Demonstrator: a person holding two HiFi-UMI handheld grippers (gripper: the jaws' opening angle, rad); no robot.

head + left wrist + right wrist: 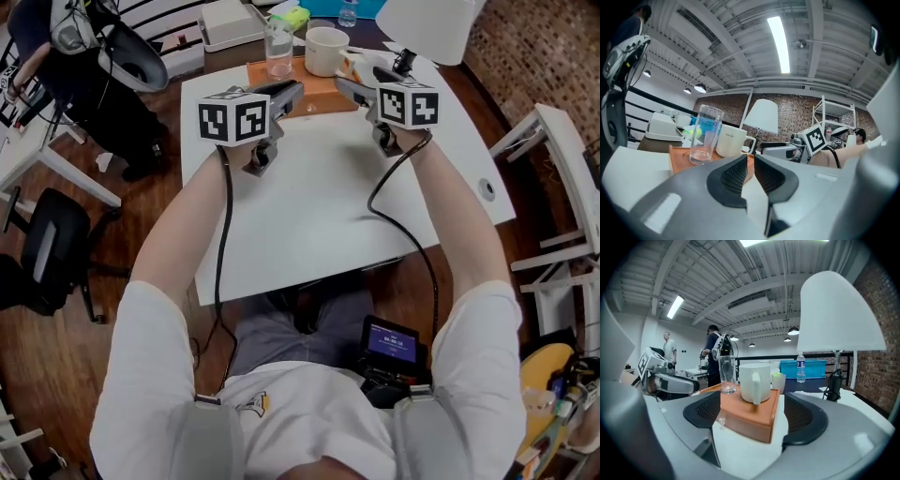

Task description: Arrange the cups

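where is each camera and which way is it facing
Head view: on the person's head, looking down at the table; both forearms, left gripper and right gripper show.
Left gripper view: on that gripper, facing across the table toward glass and mug; its near-shut jaws show.
Right gripper view: on that gripper, facing the tray corner; its parted jaws show.
Shared: all see glass and mug.

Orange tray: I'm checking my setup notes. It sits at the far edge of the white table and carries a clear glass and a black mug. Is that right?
Not quite. The mug is white, not black, as the right gripper view shows. The rest stands: the orange tray sits at the far edge of the white table and carries a clear glass.
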